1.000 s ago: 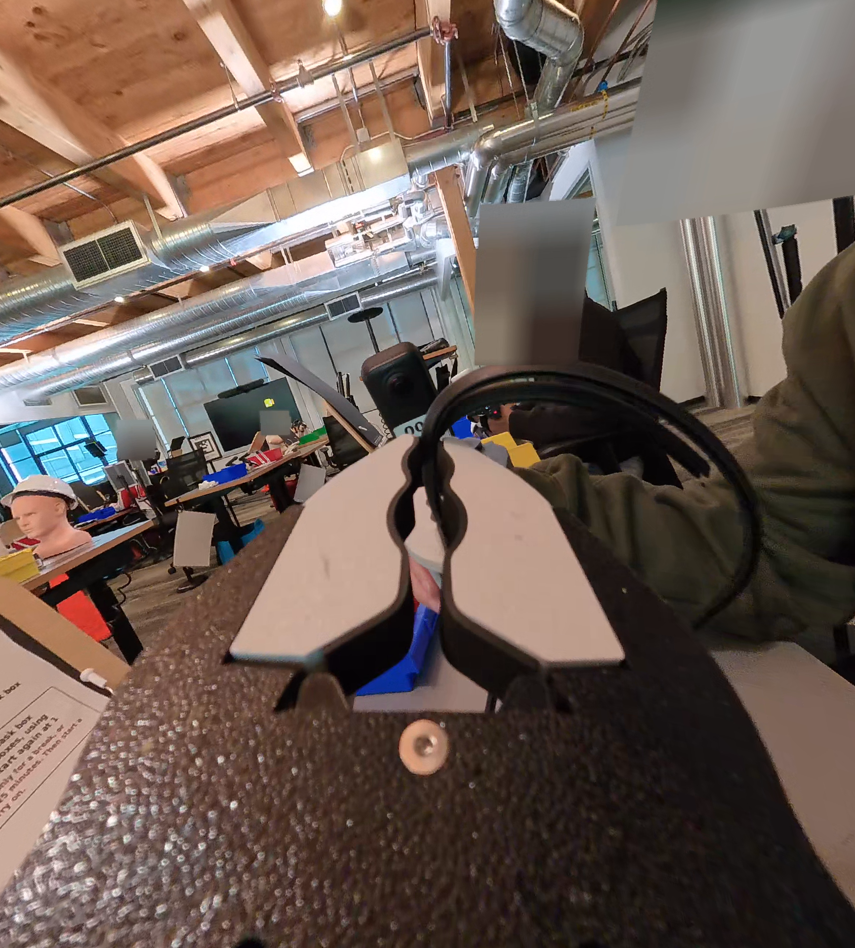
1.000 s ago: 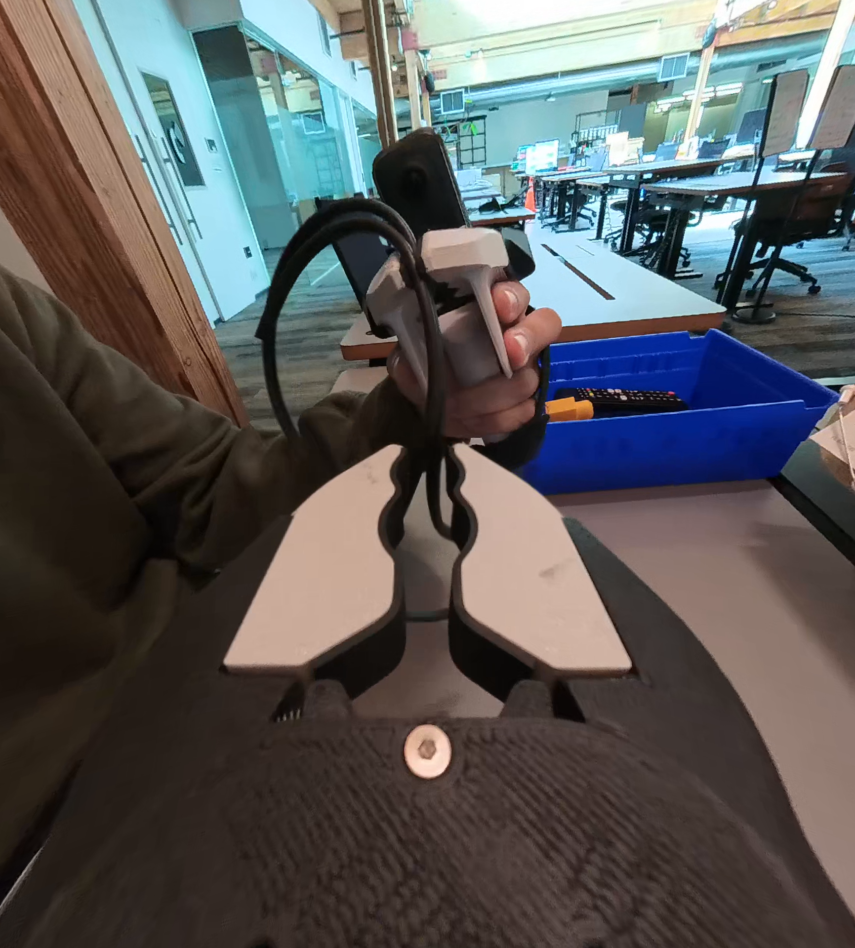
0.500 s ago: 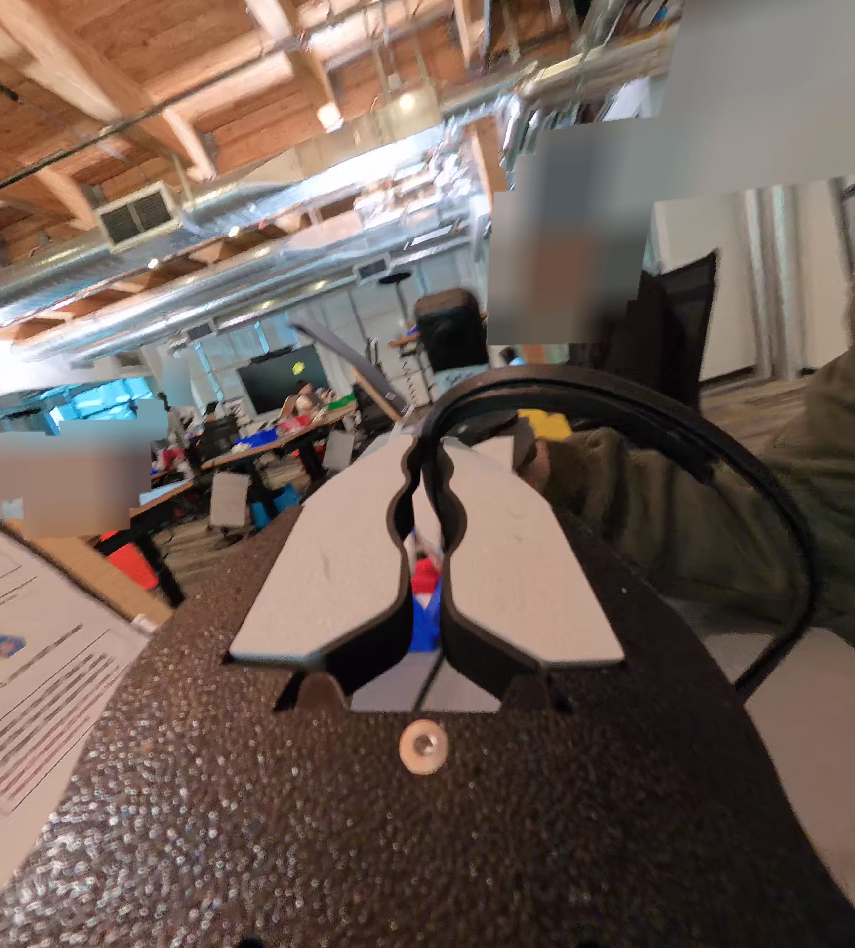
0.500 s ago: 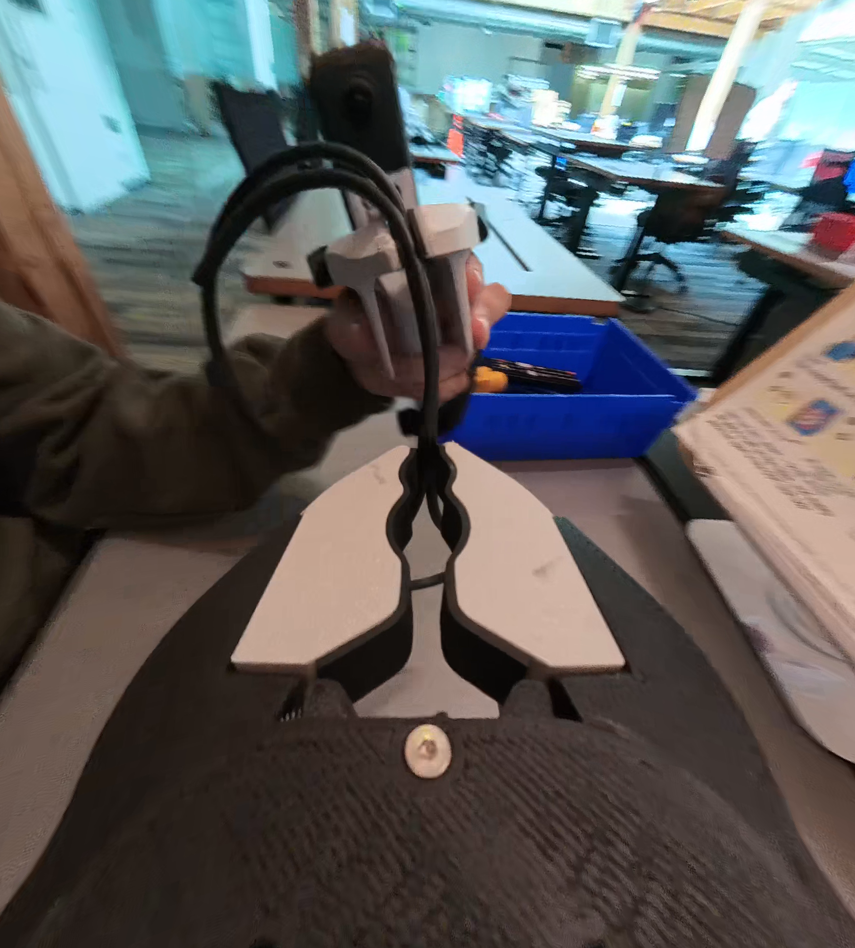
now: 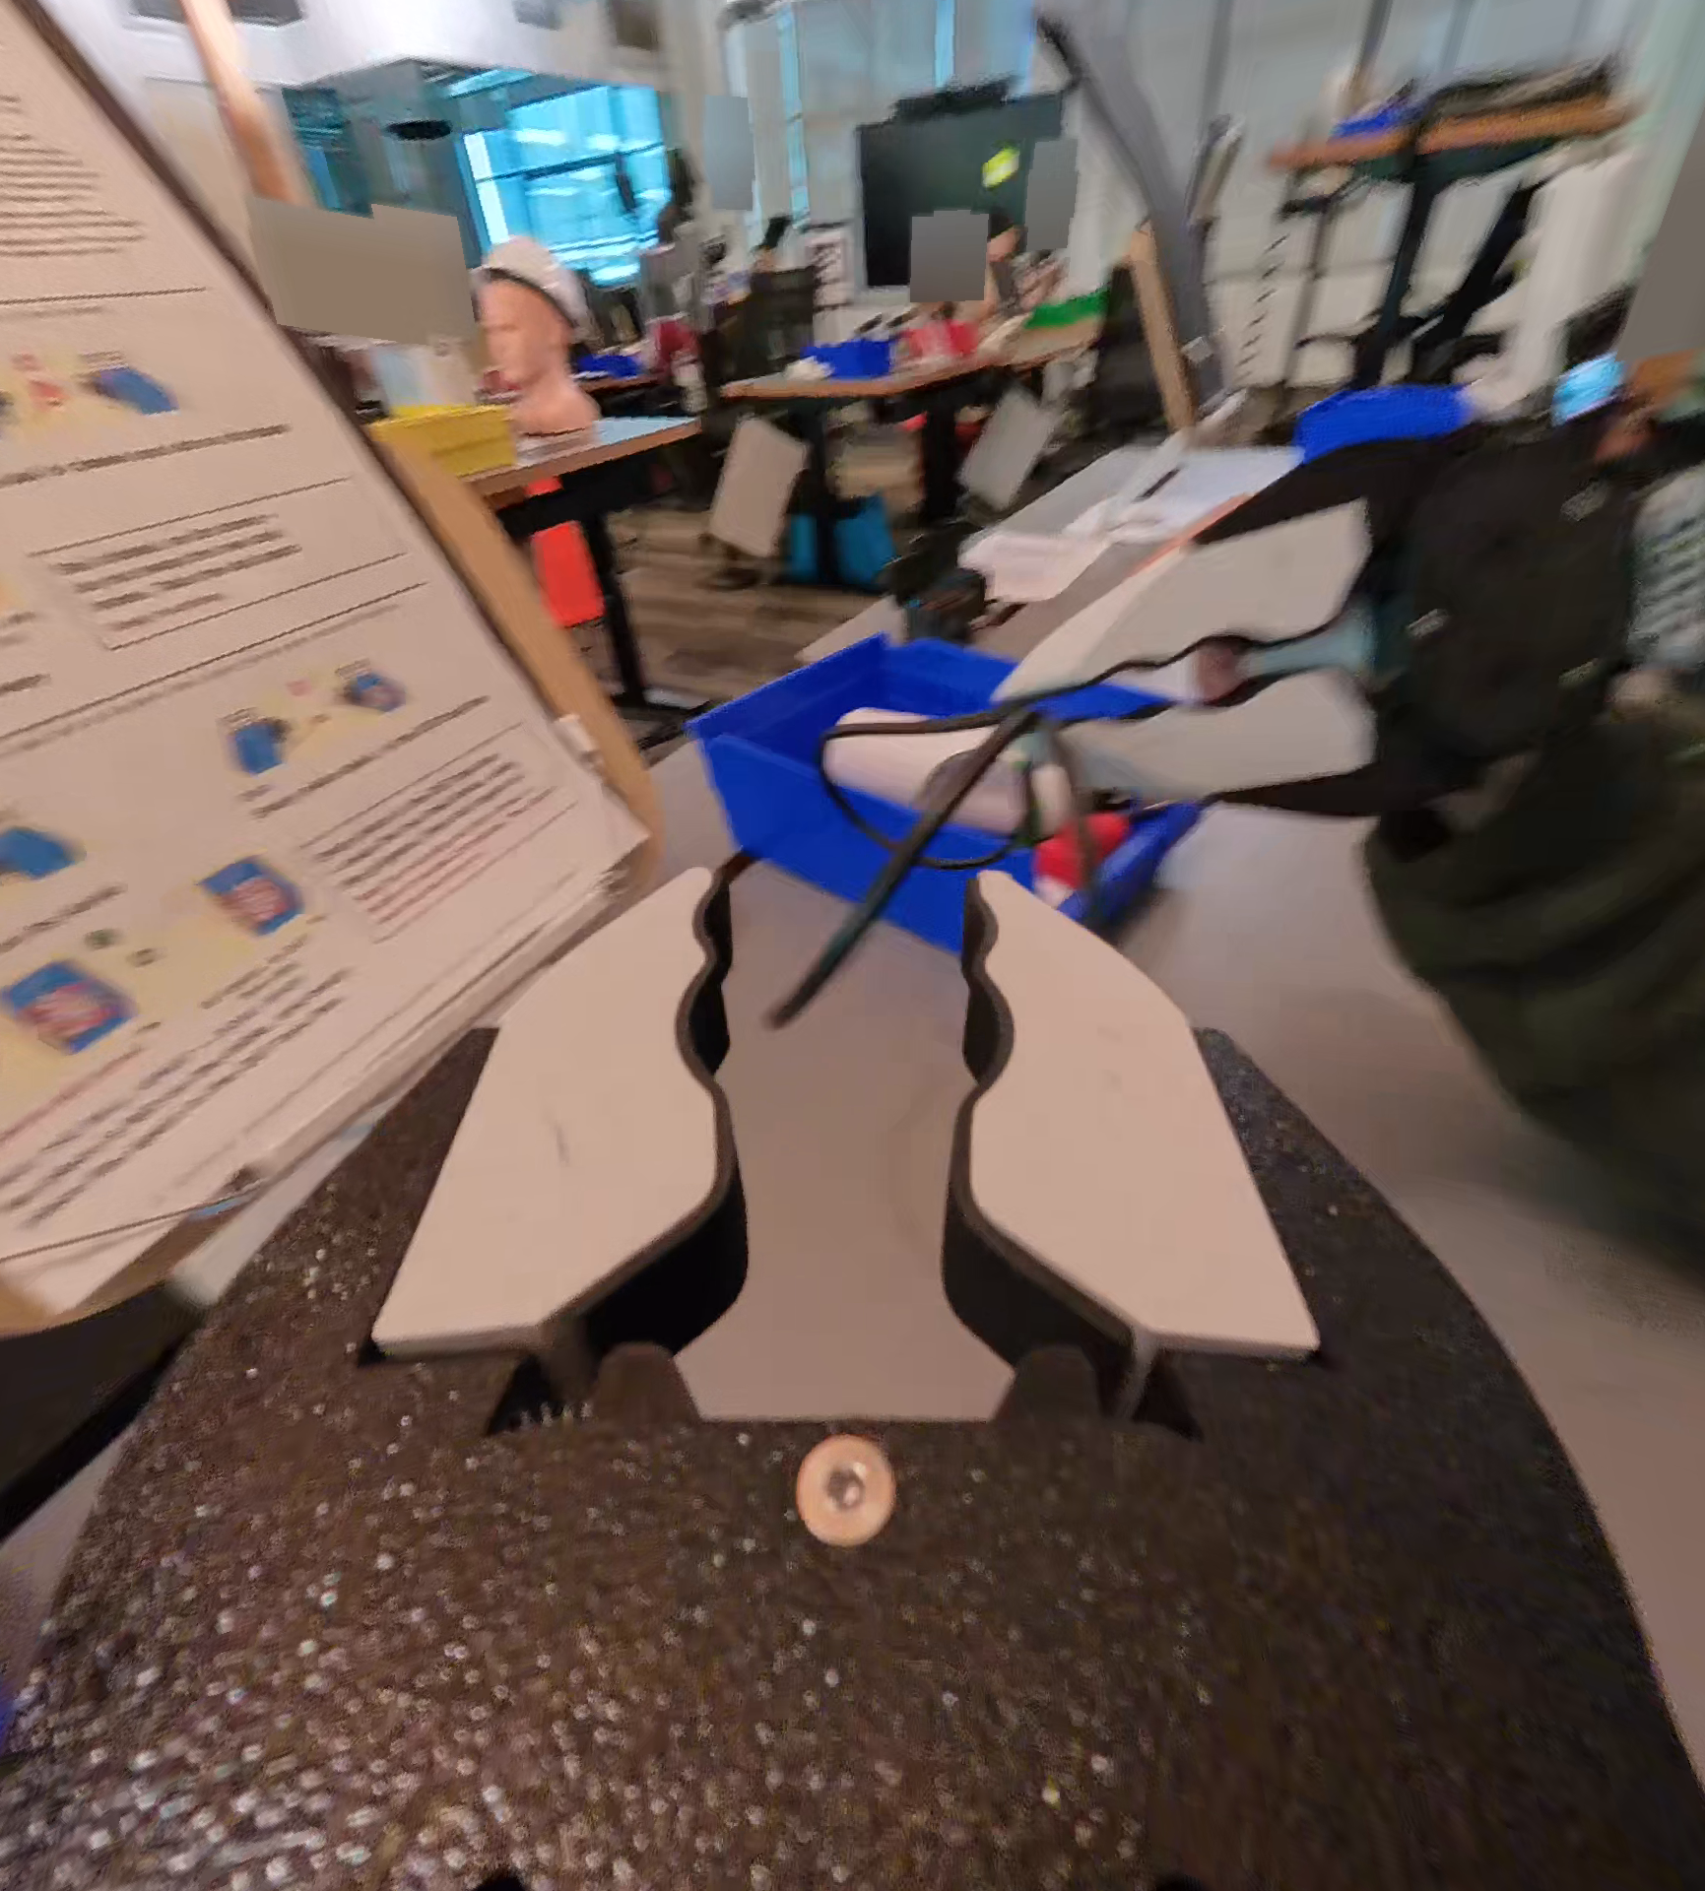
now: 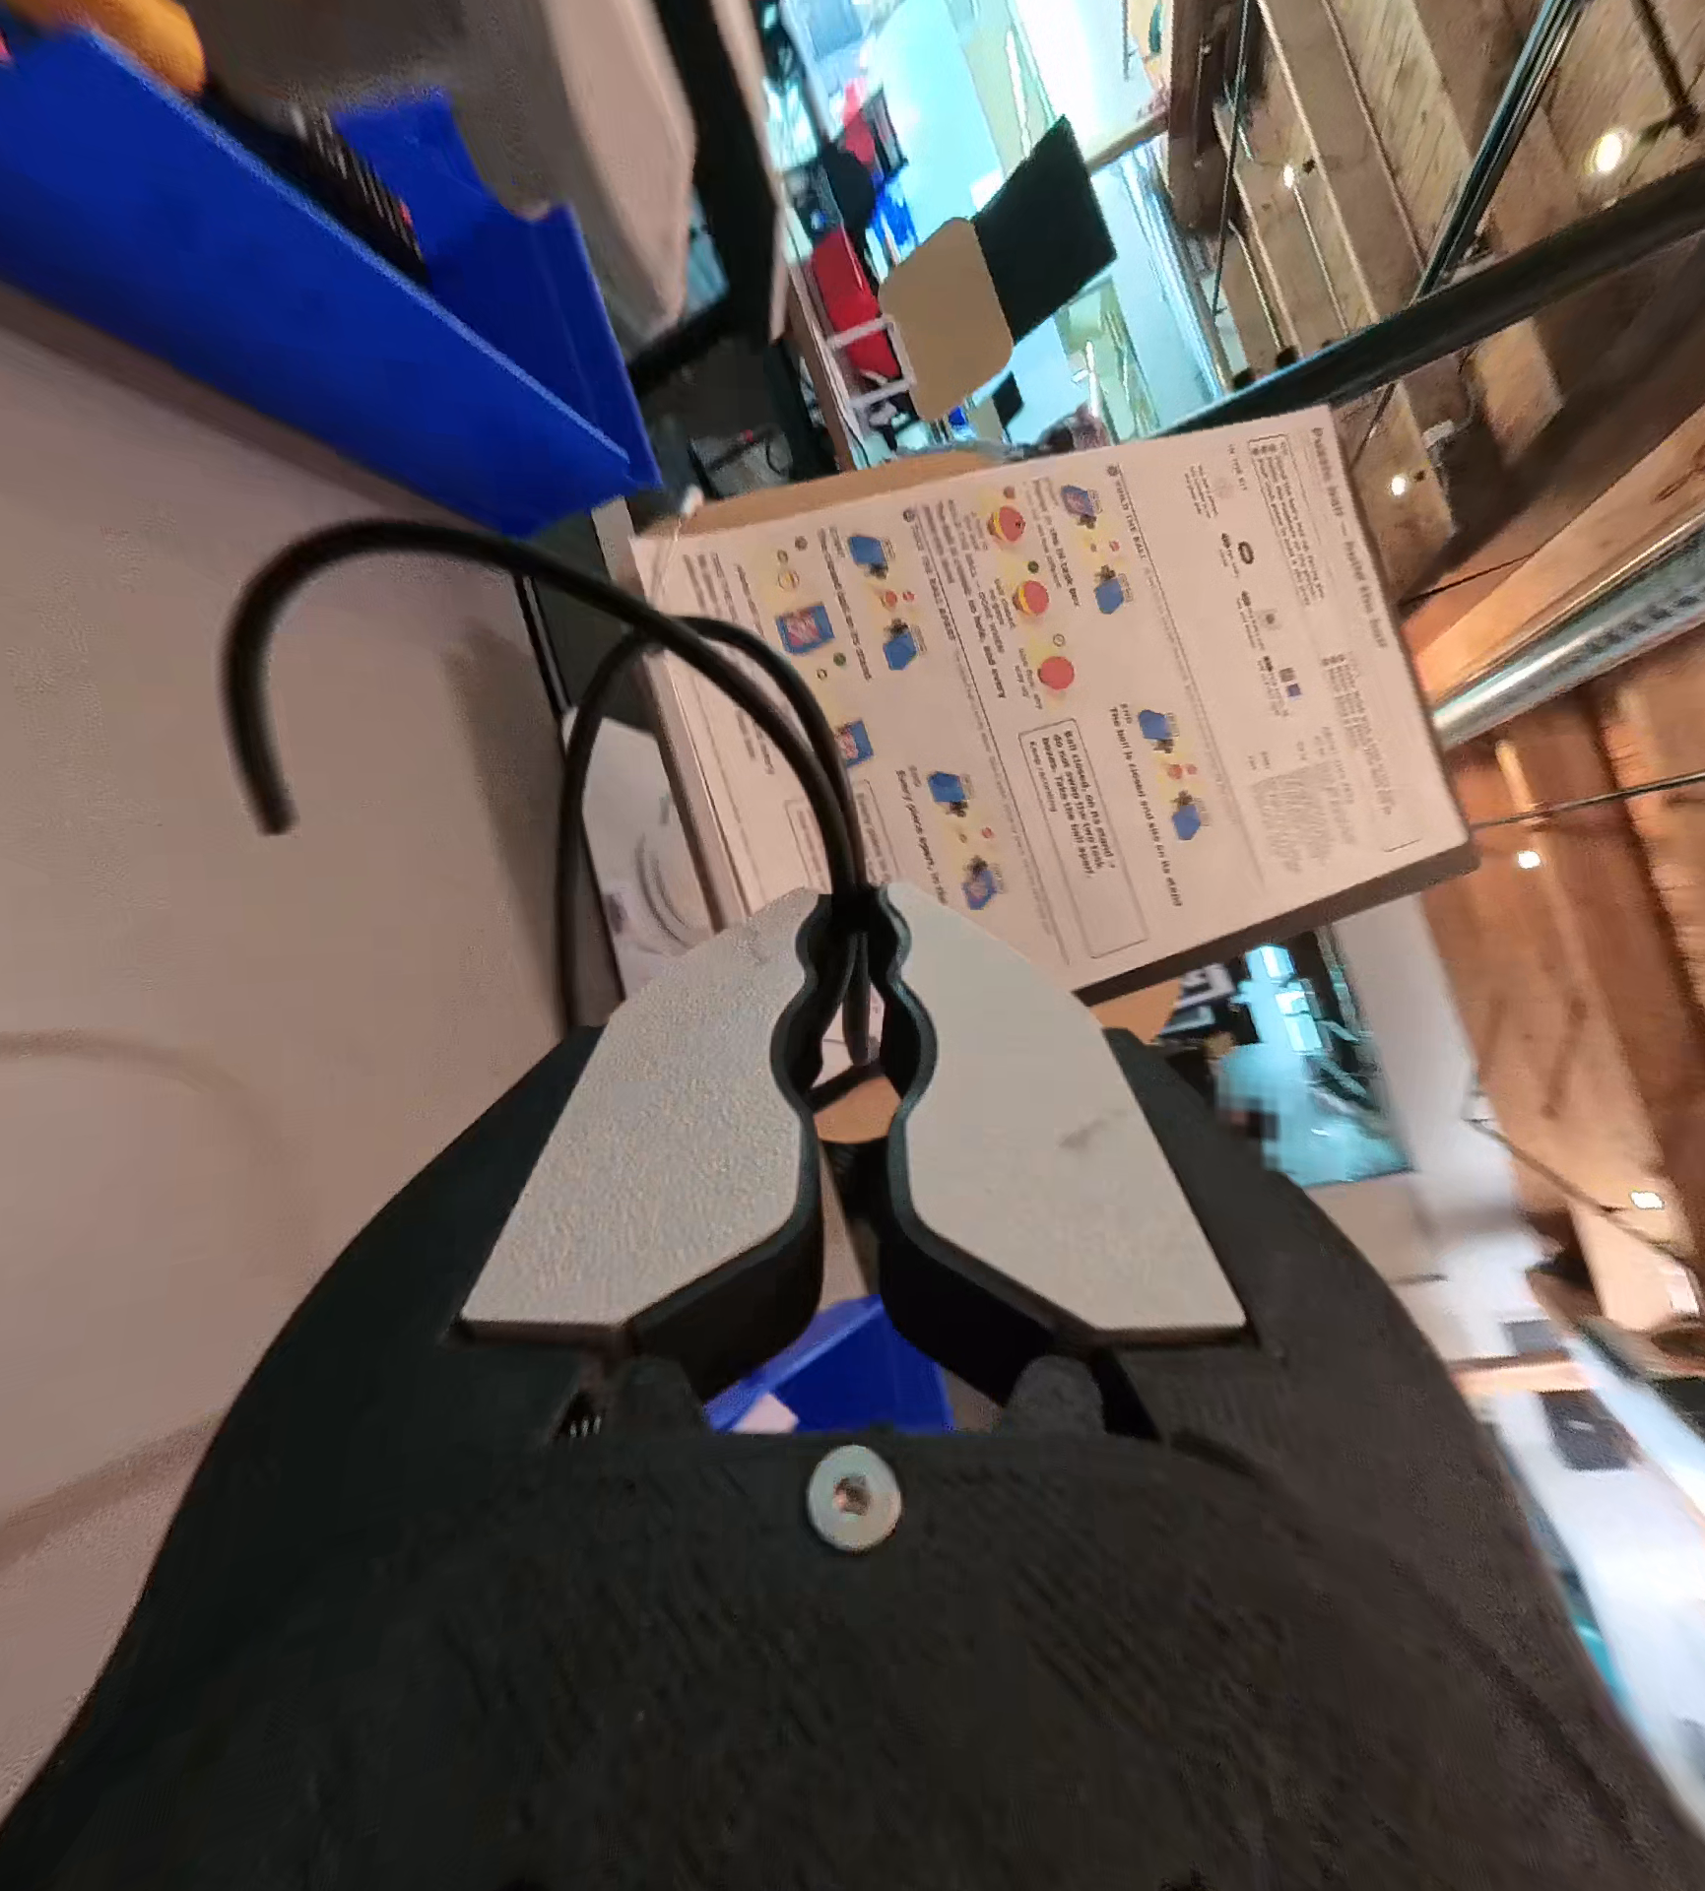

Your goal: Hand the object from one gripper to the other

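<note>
The left gripper [image 5: 843,911] stands wide open with nothing between its fingers, only bare grey table [image 5: 1339,1023] showing in the gap. Ahead of it and to its right, the right gripper [image 5: 1032,716] holds the black cable [image 5: 889,870], whose free end hangs down just in front of the left fingertips without touching them. In the right wrist view the right gripper [image 6: 853,906] is rolled sideways and pinched tight on the black cable [image 6: 705,655] at its tips, the cable arching forward in two loops and ending in a hooked tail. A blue bin [image 5: 787,757] sits beyond both claws, and a printed instruction board [image 5: 162,665] leans at the left gripper's left
</note>
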The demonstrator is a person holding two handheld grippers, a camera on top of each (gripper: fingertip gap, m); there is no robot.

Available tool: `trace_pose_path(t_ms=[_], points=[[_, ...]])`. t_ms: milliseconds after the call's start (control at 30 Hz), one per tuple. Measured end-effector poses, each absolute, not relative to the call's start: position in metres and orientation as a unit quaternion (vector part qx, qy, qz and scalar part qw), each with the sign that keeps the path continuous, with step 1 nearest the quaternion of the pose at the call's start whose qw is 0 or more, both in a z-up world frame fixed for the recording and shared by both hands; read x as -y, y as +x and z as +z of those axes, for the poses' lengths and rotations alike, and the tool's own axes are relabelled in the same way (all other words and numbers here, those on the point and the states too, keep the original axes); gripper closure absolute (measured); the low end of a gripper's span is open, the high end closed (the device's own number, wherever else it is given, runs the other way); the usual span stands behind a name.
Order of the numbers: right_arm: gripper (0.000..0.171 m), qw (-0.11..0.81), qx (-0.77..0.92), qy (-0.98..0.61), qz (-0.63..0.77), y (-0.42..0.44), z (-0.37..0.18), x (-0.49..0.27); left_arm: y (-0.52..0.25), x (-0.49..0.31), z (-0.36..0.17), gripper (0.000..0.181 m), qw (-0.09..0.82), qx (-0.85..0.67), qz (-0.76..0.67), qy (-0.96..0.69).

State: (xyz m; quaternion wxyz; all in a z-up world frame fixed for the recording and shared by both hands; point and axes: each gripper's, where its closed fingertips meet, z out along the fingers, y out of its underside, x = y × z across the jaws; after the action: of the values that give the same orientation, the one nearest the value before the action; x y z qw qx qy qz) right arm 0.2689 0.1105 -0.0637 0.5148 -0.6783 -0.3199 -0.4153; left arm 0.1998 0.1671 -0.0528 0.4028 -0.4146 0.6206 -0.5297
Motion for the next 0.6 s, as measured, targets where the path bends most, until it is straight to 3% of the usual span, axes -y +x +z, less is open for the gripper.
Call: trace_pose_path(t_ms=[33, 267, 433, 600], points=[[0.165, 0.5, 0.33, -0.673, -0.433, 0.269, -0.066, -0.112, 0.199, -0.156, -0.051, 0.139, 0.384, -0.623, -0.544, -0.41], [0.165, 0.416, 0.395, -0.652, -0.495, 0.259, -0.081, -0.123, 0.222, -0.131, -0.083, 0.136, 0.407, -0.693, -0.426, -0.416], [0.165, 0.408, 0.41, -0.641, -0.504, 0.248, -0.081, -0.129, 0.228, -0.128, -0.098, 0.145, 0.412, -0.719, -0.372, -0.419], [0.165, 0.408, 0.412, -0.643, -0.501, 0.246, -0.082, -0.129, 0.23, -0.131, -0.101, 0.168, 0.431, -0.729, -0.338, -0.411]])
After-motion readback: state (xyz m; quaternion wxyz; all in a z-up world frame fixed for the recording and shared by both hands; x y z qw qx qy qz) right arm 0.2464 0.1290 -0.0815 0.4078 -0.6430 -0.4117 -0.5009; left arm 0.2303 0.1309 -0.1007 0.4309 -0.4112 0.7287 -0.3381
